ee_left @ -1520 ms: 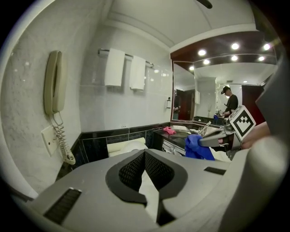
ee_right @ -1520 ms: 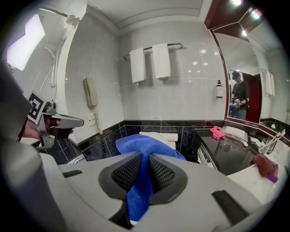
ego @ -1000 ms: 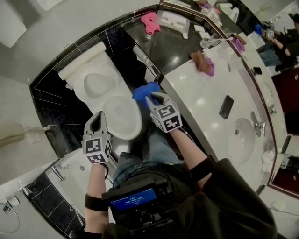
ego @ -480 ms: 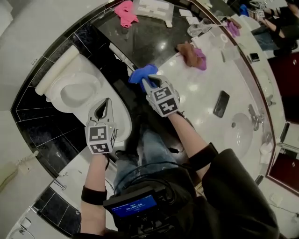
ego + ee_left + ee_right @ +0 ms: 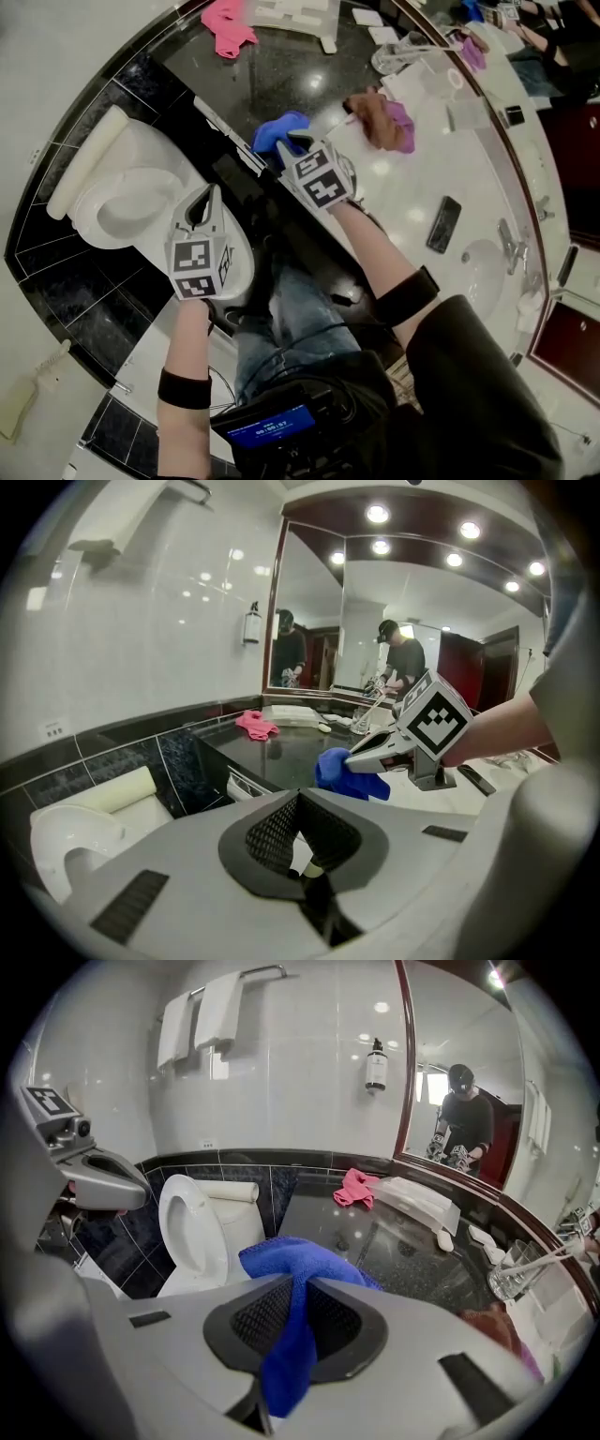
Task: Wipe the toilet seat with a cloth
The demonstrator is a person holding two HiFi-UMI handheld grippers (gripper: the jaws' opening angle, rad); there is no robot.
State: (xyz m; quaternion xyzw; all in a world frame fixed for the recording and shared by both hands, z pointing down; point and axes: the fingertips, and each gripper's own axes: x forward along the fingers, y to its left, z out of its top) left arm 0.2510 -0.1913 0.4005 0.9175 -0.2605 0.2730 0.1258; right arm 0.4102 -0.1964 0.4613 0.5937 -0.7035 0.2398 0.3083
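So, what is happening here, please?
A person stands in a bathroom with a gripper in each hand. The right gripper is shut on a blue cloth, which hangs from its jaws above the black counter. The left gripper is shut and holds nothing. The toilet is beside them with its seat raised, and the cloth does not touch it yet, so no wiping is under way.
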